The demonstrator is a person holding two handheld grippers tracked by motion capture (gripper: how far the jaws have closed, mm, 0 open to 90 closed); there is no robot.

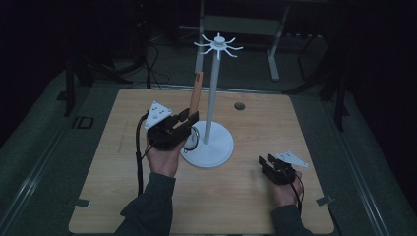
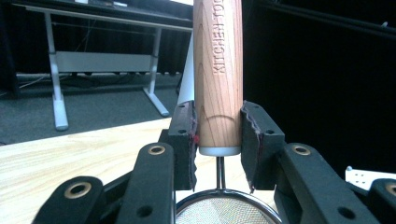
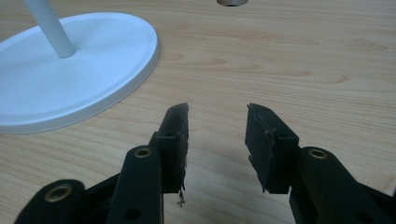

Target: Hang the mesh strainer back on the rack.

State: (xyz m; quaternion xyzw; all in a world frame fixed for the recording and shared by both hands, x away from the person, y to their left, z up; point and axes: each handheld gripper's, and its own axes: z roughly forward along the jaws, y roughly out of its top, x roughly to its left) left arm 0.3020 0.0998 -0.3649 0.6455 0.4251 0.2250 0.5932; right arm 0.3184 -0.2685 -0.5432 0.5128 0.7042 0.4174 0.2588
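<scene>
A table [image 1: 246, 206] holds a stand [image 1: 209, 145] near its middle, its pole upright with hooks at the top. Just left of the stand's base, the left gripper [image 1: 189, 118] holds a strainer [image 2: 218, 70] handle-up, its mesh end below the jaws. The right gripper [image 1: 265, 161] rests on the table, well to the right of the base. A hole [image 1: 239, 105] lies behind the stand.

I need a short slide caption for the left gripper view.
Left gripper clamps the strainer's wooden handle upright.

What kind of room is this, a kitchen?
Probably a lab or workshop, not a kitchen: a bare wooden table on dark carpet, metal desk frames behind, and a white hook stand set up for practice.
</scene>
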